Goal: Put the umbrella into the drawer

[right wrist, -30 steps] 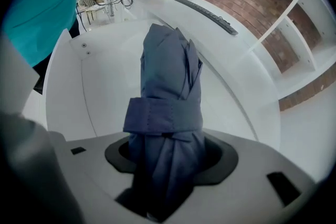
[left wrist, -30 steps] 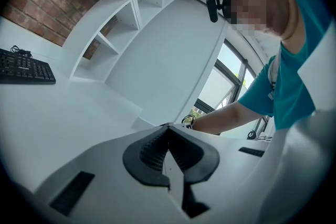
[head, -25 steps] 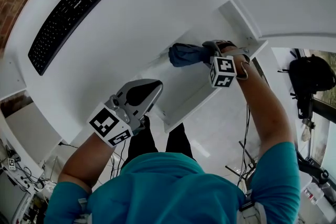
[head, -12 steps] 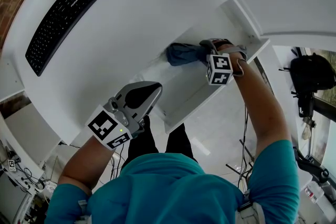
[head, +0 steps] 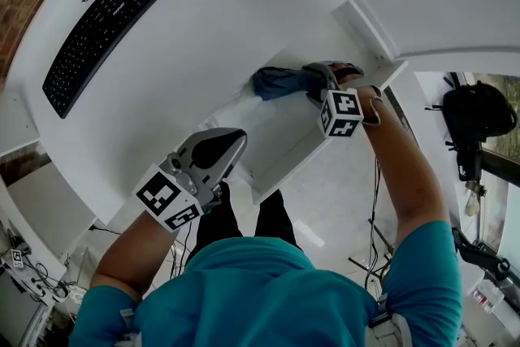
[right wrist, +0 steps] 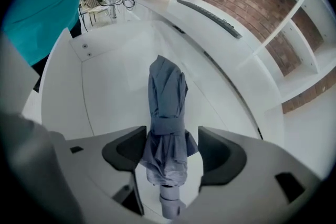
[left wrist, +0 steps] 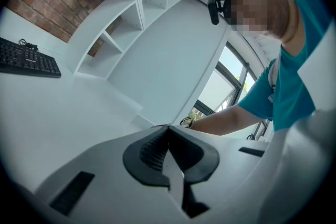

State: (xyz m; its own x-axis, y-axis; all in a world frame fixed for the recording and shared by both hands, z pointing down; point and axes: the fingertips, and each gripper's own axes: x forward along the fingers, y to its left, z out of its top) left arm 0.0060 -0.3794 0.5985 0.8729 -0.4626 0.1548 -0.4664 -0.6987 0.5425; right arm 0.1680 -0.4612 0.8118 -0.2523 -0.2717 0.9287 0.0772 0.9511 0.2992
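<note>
Head view: umbrella (head: 272,82) handle end hidden behind right hand-held gripper (head: 315,84). Left gripper view: keyboard (left wrist: 29,59) cut off.

White desk (head: 203,28) carries a black keyboard (head: 101,32); its open drawer (head: 280,138) holds the folded blue umbrella (head: 275,82) on its floor.

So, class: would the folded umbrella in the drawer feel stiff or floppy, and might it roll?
The umbrella probably lifts fairly stiff, since a strap binds it. Its loose fabric folds would likely give under a squeeze. Roundish, it may roll if pushed.

Creased matt cloth umbrella (right wrist: 167,113), smooth matt white drawer (right wrist: 107,89)
</note>
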